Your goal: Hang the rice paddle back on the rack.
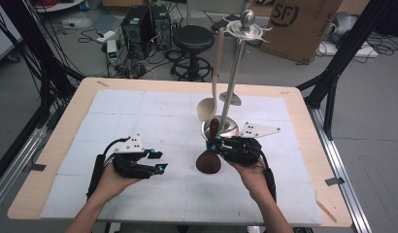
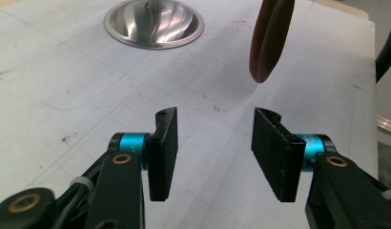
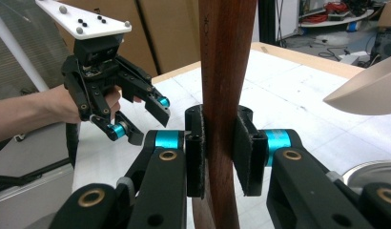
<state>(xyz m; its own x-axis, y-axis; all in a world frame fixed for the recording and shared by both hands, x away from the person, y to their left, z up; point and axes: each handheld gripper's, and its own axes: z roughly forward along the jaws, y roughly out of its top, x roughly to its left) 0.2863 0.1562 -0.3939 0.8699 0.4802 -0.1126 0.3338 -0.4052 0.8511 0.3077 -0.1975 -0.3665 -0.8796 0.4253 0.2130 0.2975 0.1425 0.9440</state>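
Right gripper (image 3: 218, 152): jaws clamped on the handle of the dark wooden spoon (image 1: 209, 158), pads flat against both sides of the shaft. Left gripper (image 2: 213, 148): jaws apart, nothing between them, hovering over bare mat.

Landmark = utensil stand (image 1: 234, 77), its round steel base (image 2: 154, 23) sitting on the white mat (image 1: 139, 116).
- Wooden spoon: just in front of the base on the person's side, handle up, bowl down at or just above the mat; contact unclear.
- Right gripper: just beside the base, person's side, grips the handle near its top.
- Pale spoon (image 1: 212, 82): hangs from the stand's top, bowl low and just beside the base.
- Left gripper: well left of the base, apart from the wooden spoon.

Room: open mat left of the stand and toward the person's edge. Table edges are well away from both grippers.
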